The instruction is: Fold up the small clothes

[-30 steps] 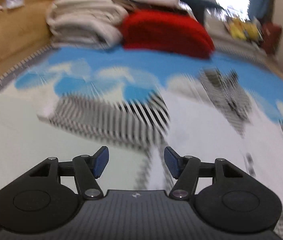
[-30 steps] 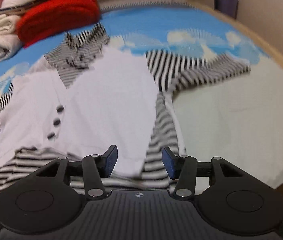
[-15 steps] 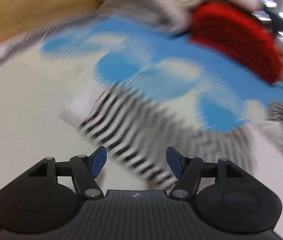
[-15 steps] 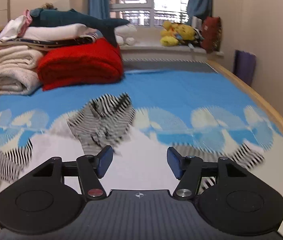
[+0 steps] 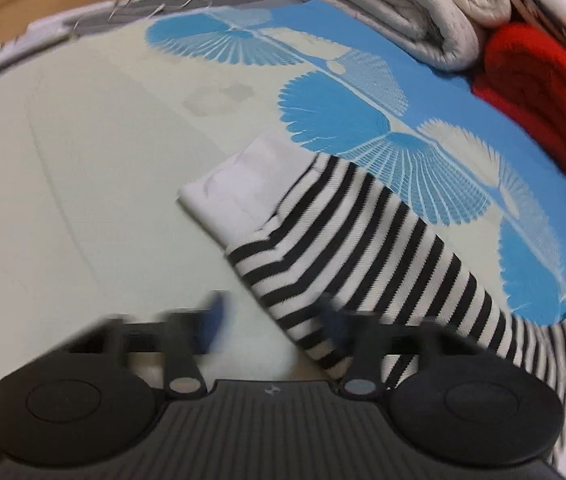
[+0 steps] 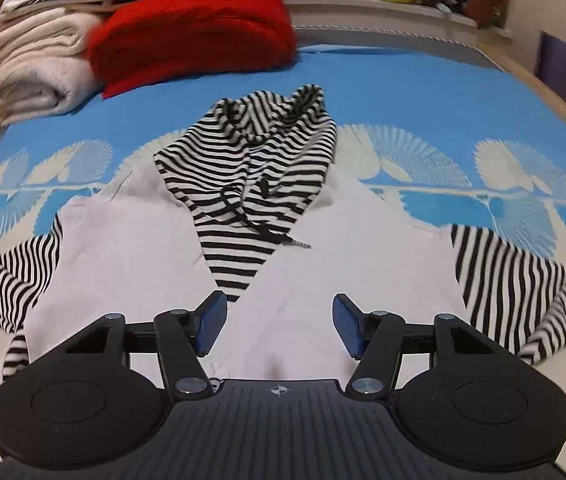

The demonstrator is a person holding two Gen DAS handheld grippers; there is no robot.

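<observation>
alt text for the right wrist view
An open right gripper hovers over a white hoodie with striped sleeves and a striped hood, spread on a blue patterned bedsheet. Folded blankets are stacked behind.

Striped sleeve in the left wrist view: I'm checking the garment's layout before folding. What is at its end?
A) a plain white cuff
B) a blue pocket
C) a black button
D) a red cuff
A: the black-and-white striped sleeve ends in a plain white cuff lying flat on the pale bedsheet.
</observation>
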